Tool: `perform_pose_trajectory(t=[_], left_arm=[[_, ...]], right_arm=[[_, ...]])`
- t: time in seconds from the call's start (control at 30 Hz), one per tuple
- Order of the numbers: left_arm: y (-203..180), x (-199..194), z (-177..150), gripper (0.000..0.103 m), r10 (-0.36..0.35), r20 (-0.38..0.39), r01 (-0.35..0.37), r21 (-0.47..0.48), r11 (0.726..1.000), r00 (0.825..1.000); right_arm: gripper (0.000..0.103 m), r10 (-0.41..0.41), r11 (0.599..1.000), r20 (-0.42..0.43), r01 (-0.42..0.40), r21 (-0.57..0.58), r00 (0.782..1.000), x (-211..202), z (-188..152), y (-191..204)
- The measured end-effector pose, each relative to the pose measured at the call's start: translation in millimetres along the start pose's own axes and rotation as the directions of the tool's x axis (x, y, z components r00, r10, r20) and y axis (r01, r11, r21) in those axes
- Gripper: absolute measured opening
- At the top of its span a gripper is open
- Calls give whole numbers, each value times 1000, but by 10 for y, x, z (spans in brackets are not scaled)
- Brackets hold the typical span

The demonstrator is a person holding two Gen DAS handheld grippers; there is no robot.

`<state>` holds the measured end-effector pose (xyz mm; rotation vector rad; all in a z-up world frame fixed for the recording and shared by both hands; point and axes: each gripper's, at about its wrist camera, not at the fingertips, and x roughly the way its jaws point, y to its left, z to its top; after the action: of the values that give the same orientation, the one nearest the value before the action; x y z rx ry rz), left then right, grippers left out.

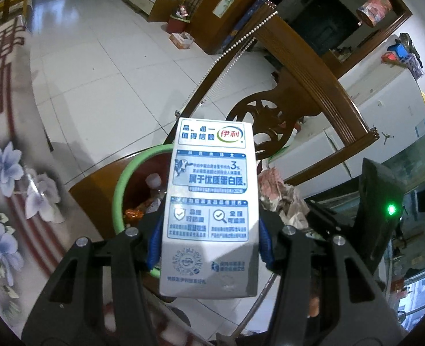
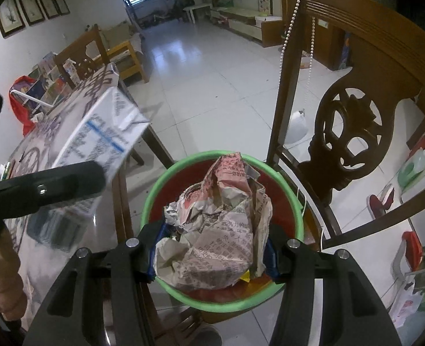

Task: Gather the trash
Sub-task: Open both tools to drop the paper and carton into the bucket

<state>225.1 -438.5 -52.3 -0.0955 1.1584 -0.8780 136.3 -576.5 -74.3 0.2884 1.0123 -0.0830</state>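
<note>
L hand-held gripper: you're clamping milk carton
R hand-held gripper: you're gripping crumpled newspaper, over green-rimmed bin

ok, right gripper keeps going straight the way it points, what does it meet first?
Probably the trash bin: the right gripper, shut on the crumpled newspaper, points down into its open mouth. The paper would reach the trash inside first; depth is hard to judge.
</note>
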Motion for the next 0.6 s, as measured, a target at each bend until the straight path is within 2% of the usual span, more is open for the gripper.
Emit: perform_pose_trajectory(t=[0.23,0.3,0.6], left_arm=[[15,141,26,50,-16,-20,15,-21,1000,1000],[37,153,31,50,-17,-24,16,-26,1000,1000],[48,185,106,53,-38,-20,37,-51,998,999]], right_arm=[[52,22,1000,-19,-22,13,1000,37,6,1],[52,2,1000,-23,-2,1,1000,52,14,25],[54,3,1000,-29,-3,20,1000,83,43,-14]])
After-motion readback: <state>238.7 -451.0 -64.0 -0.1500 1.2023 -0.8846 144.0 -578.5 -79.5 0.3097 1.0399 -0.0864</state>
